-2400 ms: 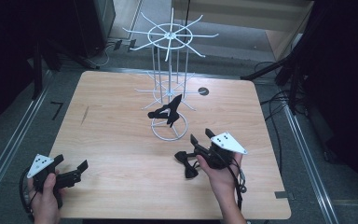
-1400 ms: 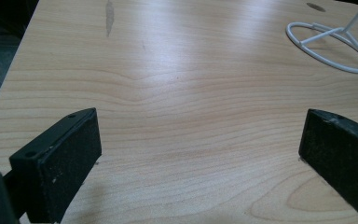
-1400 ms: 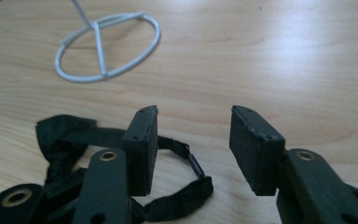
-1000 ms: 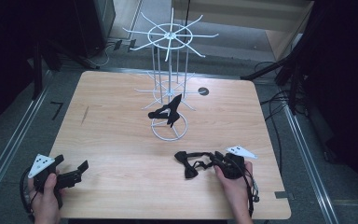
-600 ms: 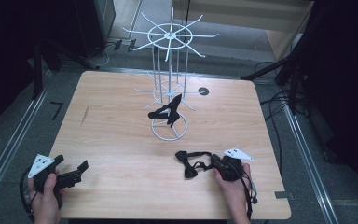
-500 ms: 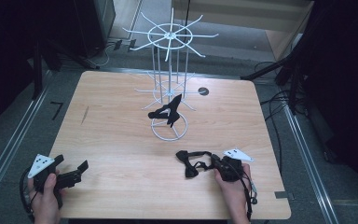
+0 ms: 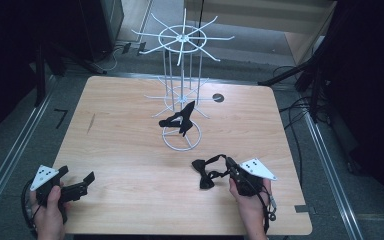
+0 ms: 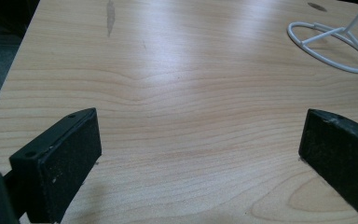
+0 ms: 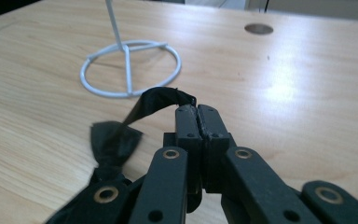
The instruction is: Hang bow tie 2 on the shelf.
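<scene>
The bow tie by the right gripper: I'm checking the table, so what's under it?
Bare wooden table shows around the bow tie; beneath the fabric is hidden. The right gripper pinches its strap.

Light wood table [image 7: 130, 150]; grey floor [image 7: 15, 135]; dark surroundings; cables [image 7: 300, 107] right.

Ahead of my left tongs [image 7: 75, 184]: open worktop [image 7: 125, 150].
Centre: wire rack [image 7: 181, 95] blocks my way.
Near right: bow tie [image 7: 203, 172] lies beside my right tongs [image 7: 231, 164].

Wooden table [image 7: 130, 150] with rack [image 7: 181, 137], bow tie [image 7: 202, 172]
</scene>
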The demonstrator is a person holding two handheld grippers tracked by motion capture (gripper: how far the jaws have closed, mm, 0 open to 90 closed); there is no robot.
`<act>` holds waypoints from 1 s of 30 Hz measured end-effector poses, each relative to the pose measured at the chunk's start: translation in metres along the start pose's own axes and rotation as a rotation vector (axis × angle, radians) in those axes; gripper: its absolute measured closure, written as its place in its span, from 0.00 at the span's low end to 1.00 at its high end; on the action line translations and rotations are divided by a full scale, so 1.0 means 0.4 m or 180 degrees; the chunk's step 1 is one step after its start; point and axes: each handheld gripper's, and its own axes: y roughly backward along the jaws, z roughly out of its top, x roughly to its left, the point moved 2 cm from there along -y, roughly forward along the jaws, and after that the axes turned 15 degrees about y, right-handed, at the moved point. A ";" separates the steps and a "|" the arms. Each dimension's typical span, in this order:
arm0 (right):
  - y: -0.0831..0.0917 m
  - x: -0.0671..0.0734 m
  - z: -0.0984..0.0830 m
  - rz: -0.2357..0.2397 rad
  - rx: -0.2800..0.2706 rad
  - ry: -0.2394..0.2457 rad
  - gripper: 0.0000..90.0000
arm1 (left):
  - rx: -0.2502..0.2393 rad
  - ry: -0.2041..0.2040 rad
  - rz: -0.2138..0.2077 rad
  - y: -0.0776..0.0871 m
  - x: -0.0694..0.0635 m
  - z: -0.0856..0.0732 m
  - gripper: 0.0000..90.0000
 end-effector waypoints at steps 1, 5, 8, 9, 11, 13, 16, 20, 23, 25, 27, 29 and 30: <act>0.003 0.000 0.006 -0.0002 -0.0027 0.0015 1.00 | 0.0001 -0.0003 0.0002 0.000 0.000 0.000 0.00; 0.019 -0.006 0.030 -0.0038 -0.0118 0.0051 1.00 | 0.0008 0.0001 0.0001 -0.001 0.000 0.000 0.00; 0.029 -0.012 0.046 -0.0077 -0.0184 0.0057 1.00 | 0.0010 -0.0004 -0.0003 -0.001 -0.001 0.000 0.00; 0.032 -0.014 0.051 -0.0087 -0.0213 0.0068 1.00 | 0.0013 -0.0012 0.0000 -0.001 -0.001 0.000 0.00; 0.036 -0.012 0.060 -0.0098 -0.0248 0.0091 1.00 | 0.0019 -0.0017 -0.0005 -0.001 -0.001 0.000 0.00; 0.039 -0.009 0.071 -0.0100 -0.0279 0.0126 1.00 | 0.0020 -0.0016 -0.0008 -0.001 -0.001 0.000 0.00; 0.042 -0.006 0.087 -0.0094 -0.0314 0.0156 1.00 | 0.0022 -0.0016 -0.0009 -0.001 -0.001 0.000 0.00; 0.044 -0.003 0.110 -0.0091 -0.0372 0.0187 1.00 | 0.0020 -0.0016 -0.0010 -0.001 -0.001 0.000 0.00; 0.047 0.001 0.129 -0.0081 -0.0427 0.0204 1.00 | 0.0020 -0.0016 -0.0009 -0.001 -0.001 0.000 0.00; 0.048 0.005 0.141 -0.0072 -0.0445 0.0203 1.00 | 0.0018 -0.0017 -0.0010 -0.001 -0.001 0.000 0.00; 0.048 0.006 0.153 -0.0052 -0.0484 0.0207 1.00 | 0.0011 -0.0013 -0.0012 -0.001 -0.001 0.000 0.00; 0.048 0.009 0.166 -0.0058 -0.0517 0.0216 1.00 | 0.0011 -0.0014 -0.0014 -0.001 -0.001 0.000 0.00; 0.049 0.009 0.173 -0.0057 -0.0541 0.0225 1.00 | 0.0013 -0.0016 -0.0012 -0.001 -0.001 0.000 0.00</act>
